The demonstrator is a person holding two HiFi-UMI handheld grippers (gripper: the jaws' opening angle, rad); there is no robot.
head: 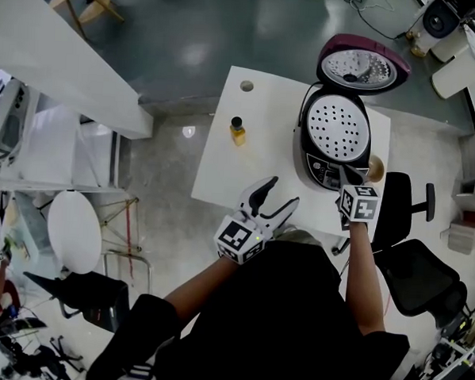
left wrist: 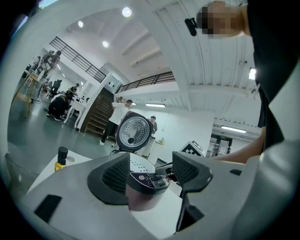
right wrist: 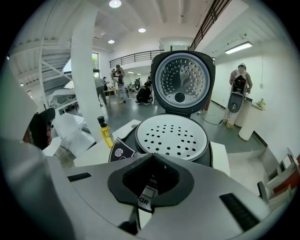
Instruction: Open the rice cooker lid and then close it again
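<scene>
The rice cooker stands on the white table with its lid swung up and back. A white perforated steamer tray fills its top. My right gripper is shut with nothing in it, its tips at the cooker's front edge by the control panel. In the right gripper view the shut jaws point down at the tray, with the raised lid behind. My left gripper is open and empty over the table's near edge. It looks level at the cooker and lid.
A small yellow bottle with a black cap stands on the table left of the cooker. A round hole is in the table's far left corner. A black office chair is at the right, a round white stool at the left.
</scene>
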